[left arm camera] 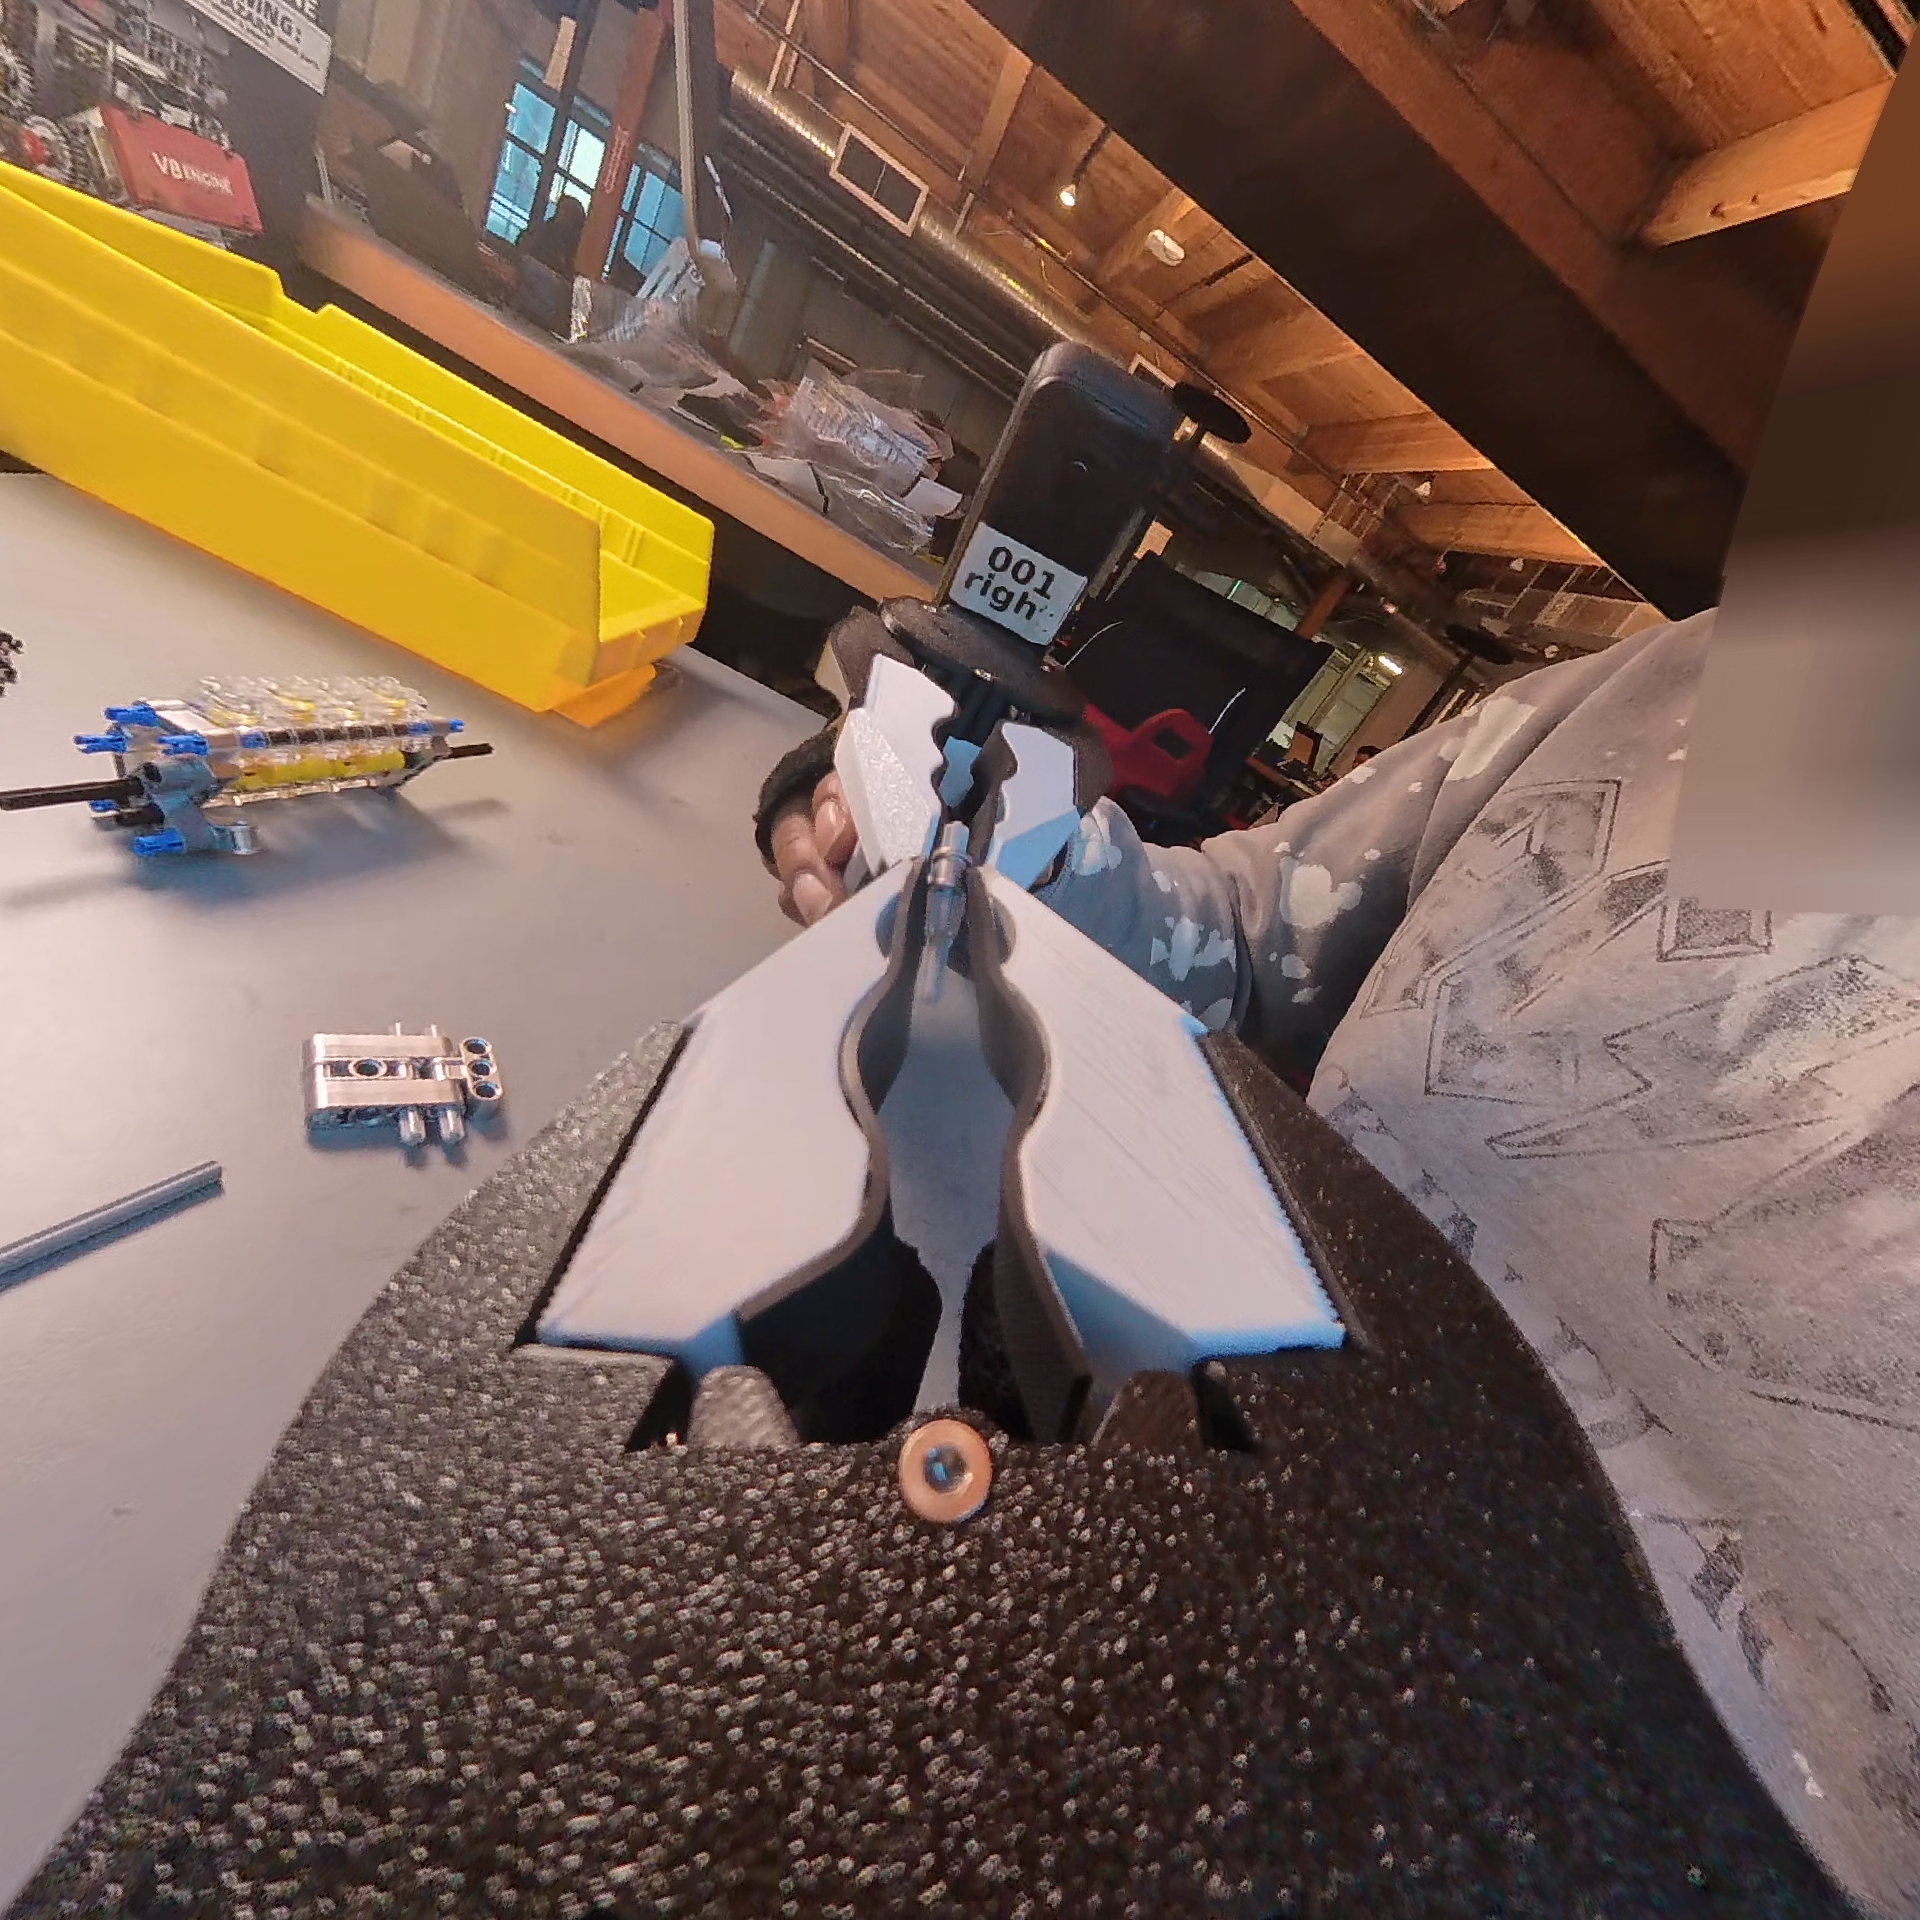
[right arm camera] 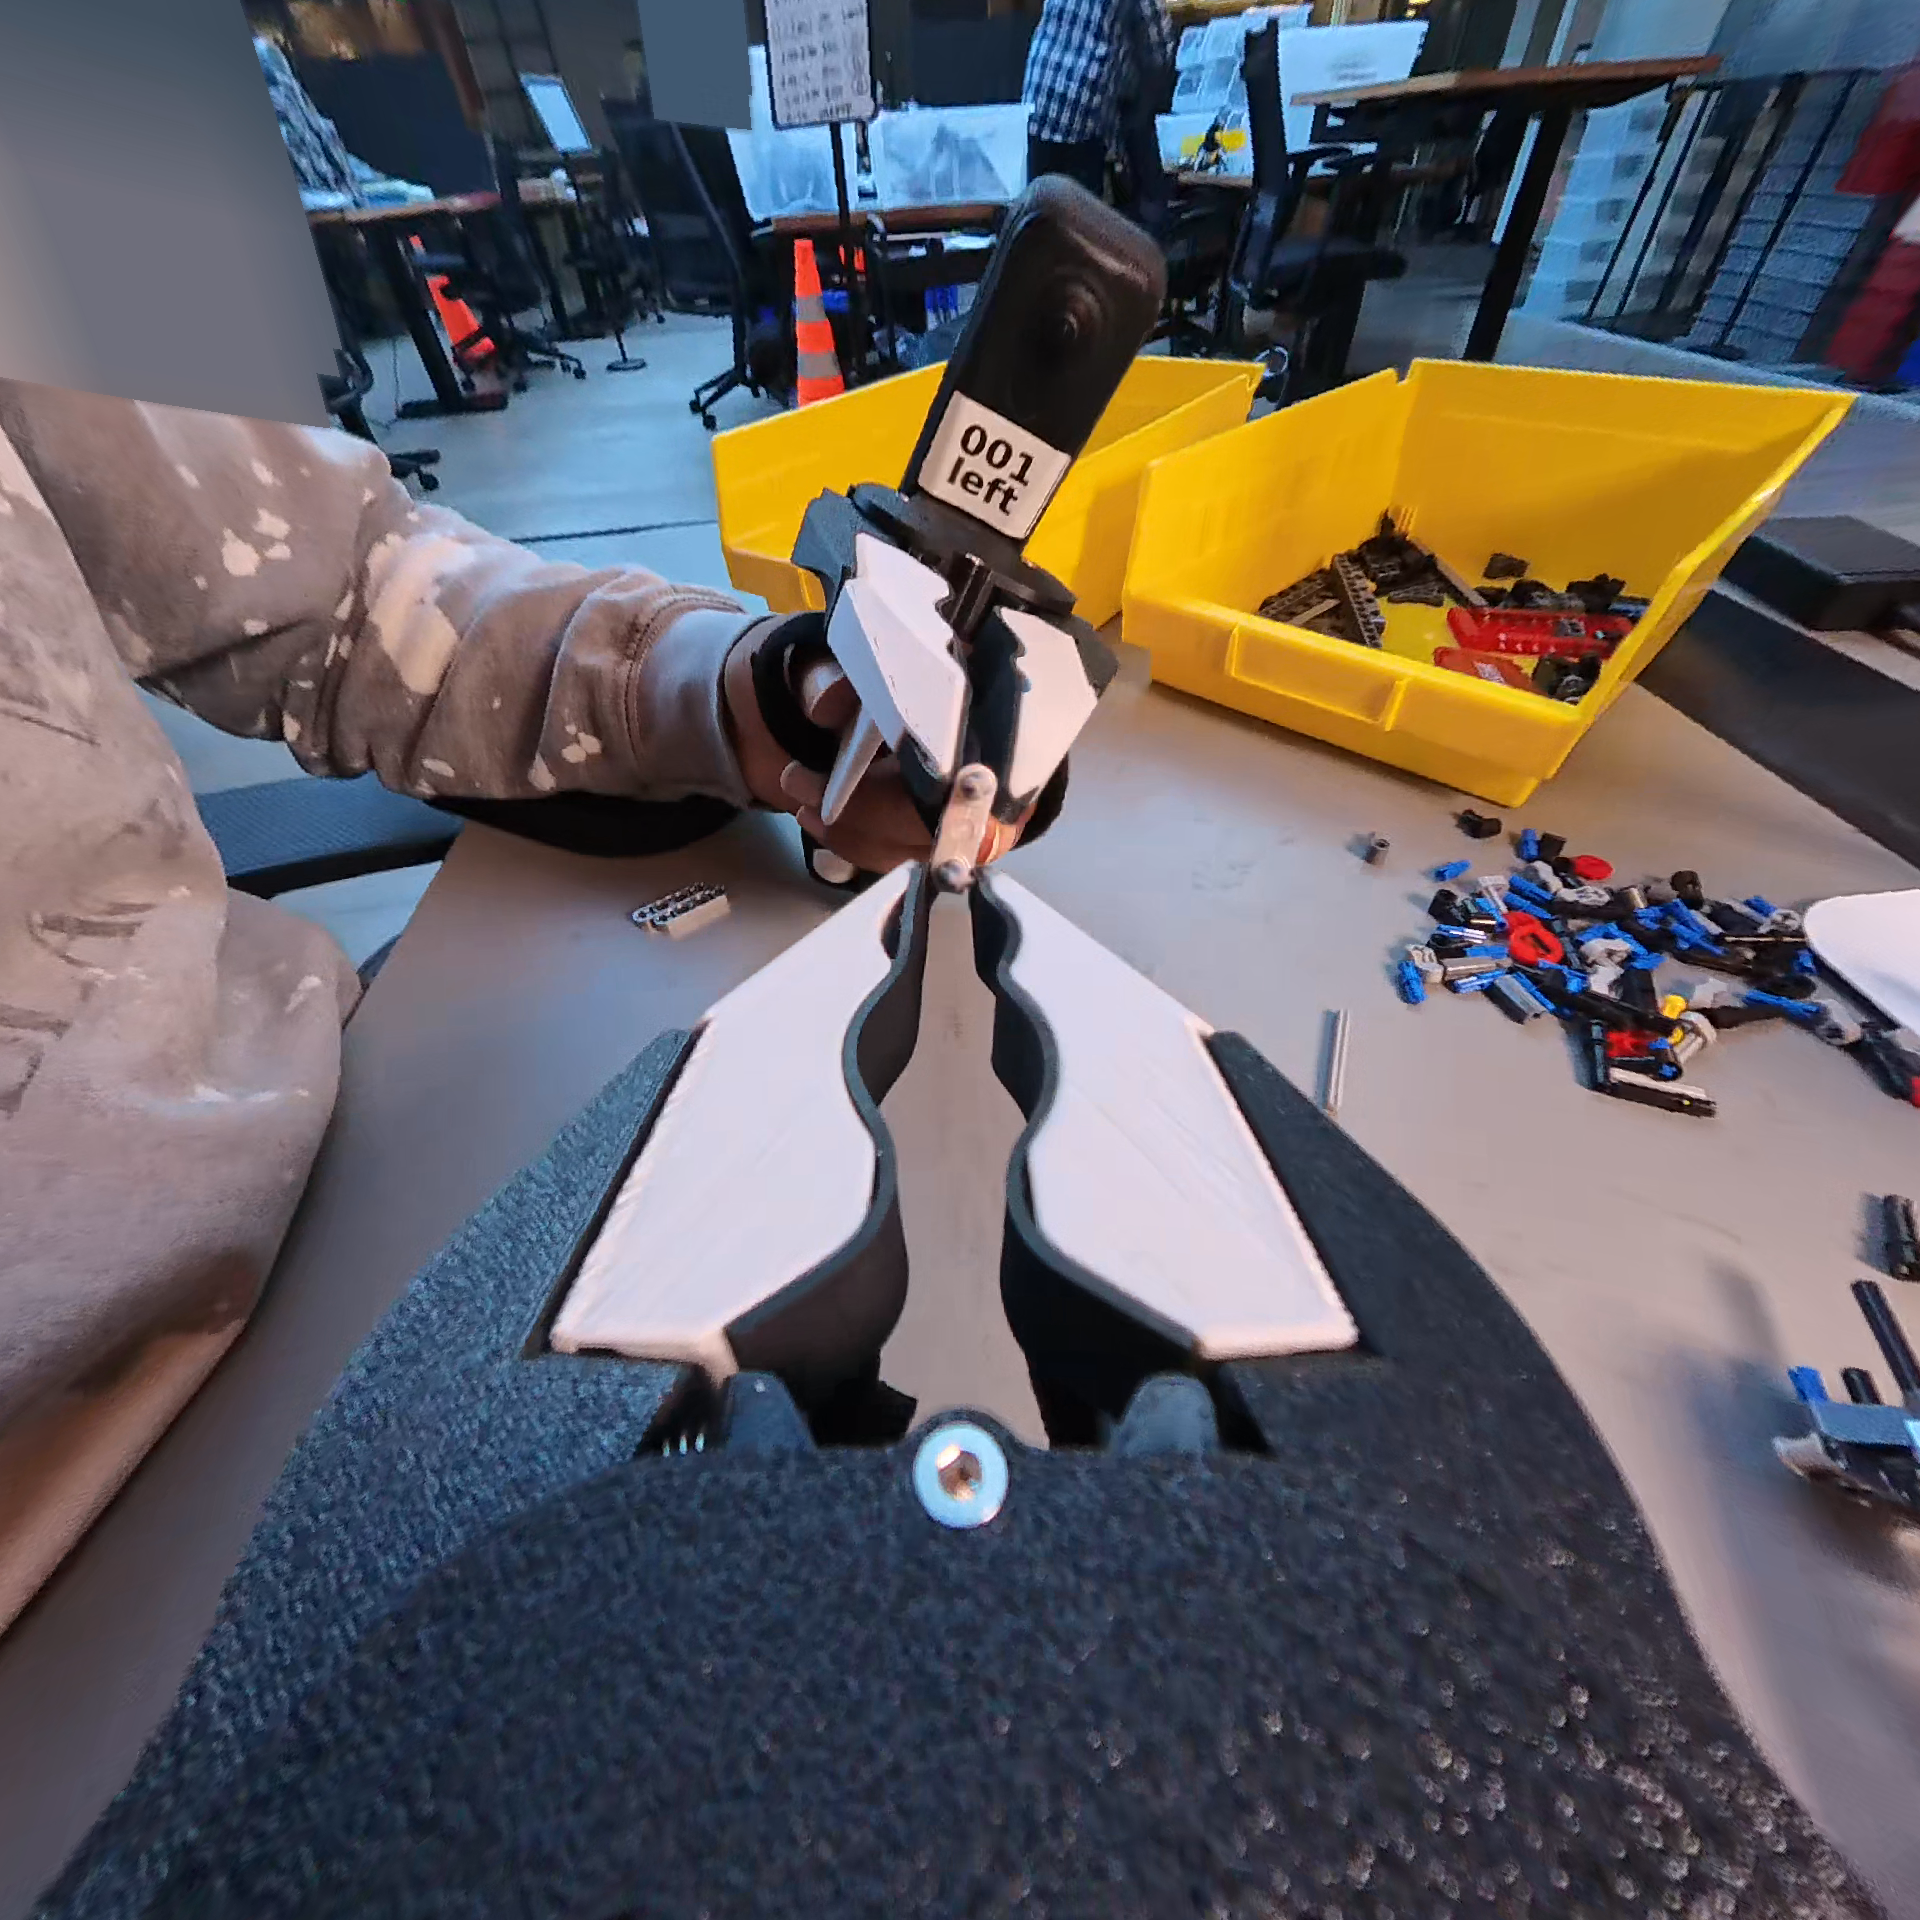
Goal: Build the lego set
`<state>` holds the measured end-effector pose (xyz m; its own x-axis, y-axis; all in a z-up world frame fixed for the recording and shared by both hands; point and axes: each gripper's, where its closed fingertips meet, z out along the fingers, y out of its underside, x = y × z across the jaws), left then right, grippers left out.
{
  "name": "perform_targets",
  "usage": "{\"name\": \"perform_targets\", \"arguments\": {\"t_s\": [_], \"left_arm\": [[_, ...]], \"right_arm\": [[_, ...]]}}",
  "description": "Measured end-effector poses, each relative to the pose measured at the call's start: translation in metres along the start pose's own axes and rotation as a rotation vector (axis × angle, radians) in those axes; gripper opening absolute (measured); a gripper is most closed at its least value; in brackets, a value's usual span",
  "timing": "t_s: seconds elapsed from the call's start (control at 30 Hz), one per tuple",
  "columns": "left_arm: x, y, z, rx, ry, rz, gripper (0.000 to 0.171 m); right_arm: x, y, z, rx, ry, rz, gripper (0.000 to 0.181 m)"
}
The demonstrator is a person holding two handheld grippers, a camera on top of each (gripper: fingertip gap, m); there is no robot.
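A small grey pin-like connector (left arm camera: 940, 914) is pinched between the tips of my left gripper (left arm camera: 940, 883), above the grey table (left arm camera: 312, 1455). My right gripper (left arm camera: 956, 821) faces it tip to tip, and its fingertips meet the pin's far end. In the right wrist view, my right gripper (right arm camera: 948, 878) is closed to a narrow gap on one end of the pin (right arm camera: 964, 816). The left gripper (right arm camera: 971, 795) holds the other end. A person's hand (right arm camera: 821, 748) in a grey sleeve grips the left gripper's handle.
A built assembly with clear, yellow and blue parts (left arm camera: 260, 758), a grey sub-assembly (left arm camera: 400, 1081) and a grey axle (left arm camera: 104, 1216) lie to the left. Yellow bins (left arm camera: 364, 468) stand behind. A yellow bin of black and red parts (right arm camera: 1714, 644), a loose-parts pile (right arm camera: 1621, 966) and a grey beam (right arm camera: 681, 909) lie nearby.
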<state>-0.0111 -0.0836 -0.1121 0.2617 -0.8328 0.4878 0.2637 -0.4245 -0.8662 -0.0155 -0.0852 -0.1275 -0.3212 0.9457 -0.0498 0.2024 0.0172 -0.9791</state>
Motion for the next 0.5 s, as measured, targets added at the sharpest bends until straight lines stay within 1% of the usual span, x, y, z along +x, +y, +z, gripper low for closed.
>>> {"name": "perform_targets", "arguments": {"t_s": [0.17,0.27,0.33,0.43,0.5], "left_arm": [[0.0,0.004,-0.003,-0.03,-0.007,0.02,0.006],[-0.002,0.014,-0.002,-0.088,-0.033,0.058,0.006],[-0.004,0.015,-0.001,-0.097,-0.053,0.069,0.006],[-0.003,0.013,-0.001,-0.084,-0.043,0.066,0.006],[-0.003,0.016,0.0,-0.099,-0.045,0.076,0.006]], "right_arm": [[0.001,-0.007,-0.009,0.049,-0.03,0.04,0.0],[-0.001,-0.004,-0.01,0.023,-0.037,0.023,0.0],[0.0,-0.002,-0.01,0.009,-0.029,0.012,0.001],[0.001,0.0,-0.012,-0.009,-0.034,0.02,0.018],[0.002,0.002,-0.011,-0.014,-0.029,0.019,0.019]]}}
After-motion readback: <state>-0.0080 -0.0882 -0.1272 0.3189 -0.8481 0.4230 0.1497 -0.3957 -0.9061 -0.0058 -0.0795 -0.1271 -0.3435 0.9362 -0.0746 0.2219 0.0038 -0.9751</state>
